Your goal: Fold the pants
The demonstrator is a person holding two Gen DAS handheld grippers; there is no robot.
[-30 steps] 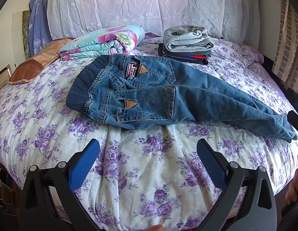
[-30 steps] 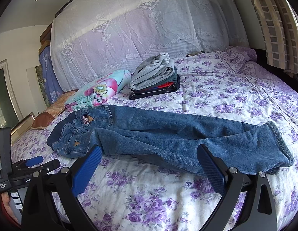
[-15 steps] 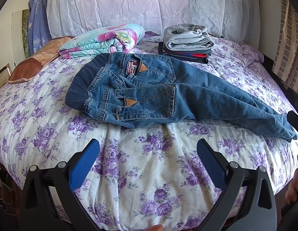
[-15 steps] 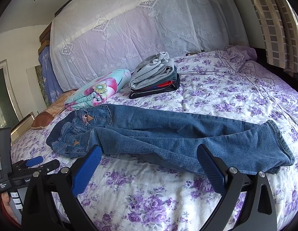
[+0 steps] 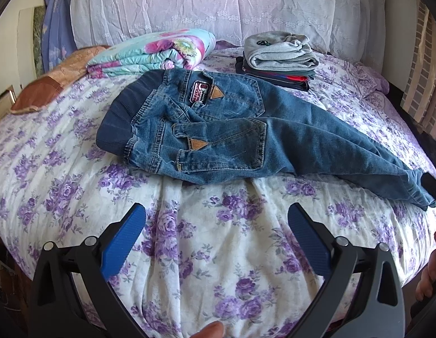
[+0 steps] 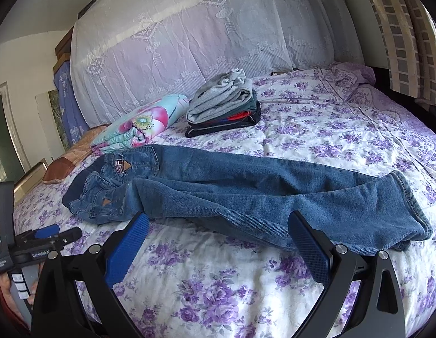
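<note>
Two hand-held grippers hover above the near edge of a bed covered in a white quilt with purple roses [image 5: 212,253], both empty with their blue-padded fingers spread wide. Beyond the left hand-held gripper [image 5: 217,225], just ahead of its fingertips and slightly to the left, lies the waist end of a pair of blue denim pants with a dark elastic waistband and tan triangular pocket tabs [image 5: 223,140]; the garment appears already doubled lengthwise, one leg over the other, and the legs run off to the right. Ahead of the right hand-held gripper [image 6: 218,233] lie the stacked legs, with the cuffs [image 6: 409,214] beyond and to the right of its right finger. Further off, past the pants, sit a rolled turquoise floral blanket [image 5: 158,50] and a pile of folded clothes topped with grey fabric [image 5: 279,53].

The likely next step is grasping waist and cuffs to fold the pants across. The risks: a finger could pinch only the top denim layer, so the legs slide apart when lifted; a pad could catch the soft quilt along with the cloth; and uneven lifting from the two ends could skew the fold, since the legs already lie slightly twisted near the crotch.
</note>
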